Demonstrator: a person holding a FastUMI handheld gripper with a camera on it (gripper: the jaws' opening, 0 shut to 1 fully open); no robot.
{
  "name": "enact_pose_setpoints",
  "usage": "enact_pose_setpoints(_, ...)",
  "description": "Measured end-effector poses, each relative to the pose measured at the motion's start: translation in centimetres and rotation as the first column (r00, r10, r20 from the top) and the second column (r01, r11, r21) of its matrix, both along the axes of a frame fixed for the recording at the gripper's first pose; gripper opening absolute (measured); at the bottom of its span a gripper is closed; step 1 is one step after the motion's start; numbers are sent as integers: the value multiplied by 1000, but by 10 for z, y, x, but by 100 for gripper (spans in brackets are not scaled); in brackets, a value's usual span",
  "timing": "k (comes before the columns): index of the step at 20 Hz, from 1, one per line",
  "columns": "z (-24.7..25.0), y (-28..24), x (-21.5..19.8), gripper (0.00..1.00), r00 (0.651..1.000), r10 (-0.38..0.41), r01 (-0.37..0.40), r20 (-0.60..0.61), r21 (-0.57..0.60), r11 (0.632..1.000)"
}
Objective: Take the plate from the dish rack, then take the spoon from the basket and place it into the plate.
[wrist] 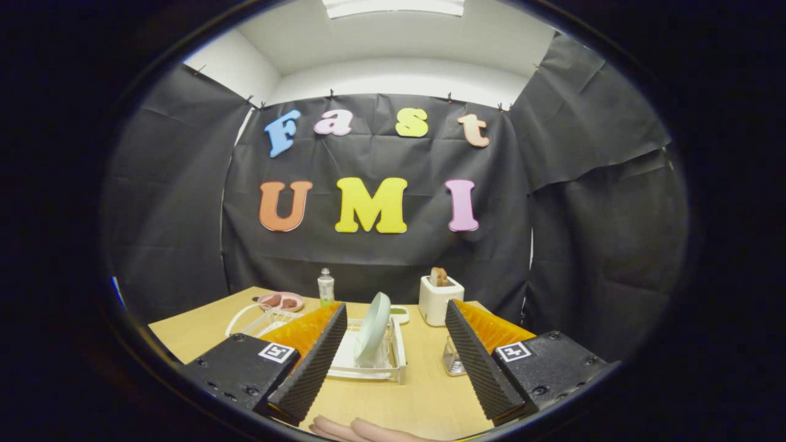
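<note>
On wood table (202,328): dish rack (396,362) w/ plate (373,334); hand-held gripper (393,353) spread.

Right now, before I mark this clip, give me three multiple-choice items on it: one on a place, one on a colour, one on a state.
1. Where is the plate?
A. On edge in the dish rack
B. Flat on the table
C. On top of the toaster

2. What colour is the toaster?
A. Red
B. White
C. Black

3. How does the gripper stand?
A. Shut on the plate
B. Shut on a spoon
C. Open, holding nothing

Answers:
1. A: the pale green plate stands upright in the white rack, beyond the fingers and between them.
2. B: its body is white, with toast sticking out of the top, and it stands behind the rack to the right.
3. C: the two ribbed fingers stand wide apart and short of the rack, with bare table between them.
</note>
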State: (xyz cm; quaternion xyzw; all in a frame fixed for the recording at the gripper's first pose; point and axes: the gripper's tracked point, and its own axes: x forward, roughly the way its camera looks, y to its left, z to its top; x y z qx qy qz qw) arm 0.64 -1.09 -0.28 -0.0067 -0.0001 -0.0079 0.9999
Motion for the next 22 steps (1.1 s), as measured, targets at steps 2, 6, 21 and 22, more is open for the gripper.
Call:
enact_pose_setpoints(2,-2,0,4,100,1000,0,0,-13,1,1000)
enact_pose_setpoints(6,-6,4,32,100,997,-2,0,-83,-14,1000)
enact_pose_setpoints(21,-18,36,215,89,817,-61,-43,-573,-167,985)
enact_pose_setpoints(22,-22,36,220,84,782,-84,-42,-618,-186,982)
